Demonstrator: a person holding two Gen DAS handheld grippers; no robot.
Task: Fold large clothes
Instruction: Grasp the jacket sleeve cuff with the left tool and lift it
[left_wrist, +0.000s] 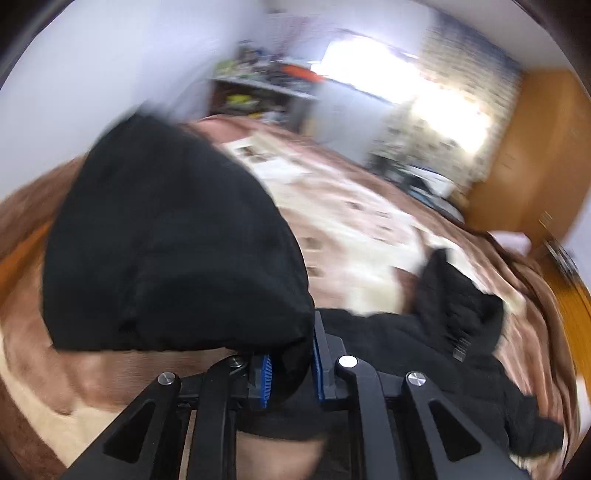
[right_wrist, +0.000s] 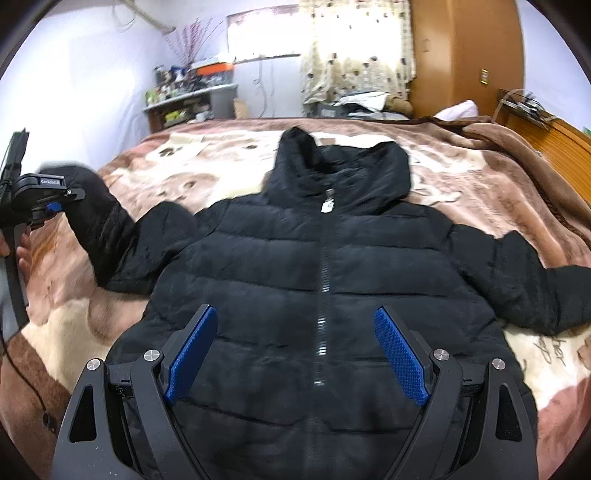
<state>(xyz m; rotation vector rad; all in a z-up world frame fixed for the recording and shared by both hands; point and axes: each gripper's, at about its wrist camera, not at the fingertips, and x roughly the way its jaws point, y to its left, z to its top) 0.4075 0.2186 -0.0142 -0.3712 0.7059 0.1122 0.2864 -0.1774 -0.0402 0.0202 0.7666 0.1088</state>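
sleeve (left_wrist: 177, 240) cuff pinched in your left claw (left_wrist: 291, 369) could slip free if you swing fast, while your right claw (right_wrist: 295, 354) hovers wide open, empty, over the black jacket (right_wrist: 317, 295) spread on the blanket (right_wrist: 480, 177).

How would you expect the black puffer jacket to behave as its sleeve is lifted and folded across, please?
The jacket is probably floppy: its sleeve droops from the left gripper, whose jaws pinch the cuff. Its quilted padding suggests it is light but springy, so folds may puff open. The smooth shell could slide on the blanket.
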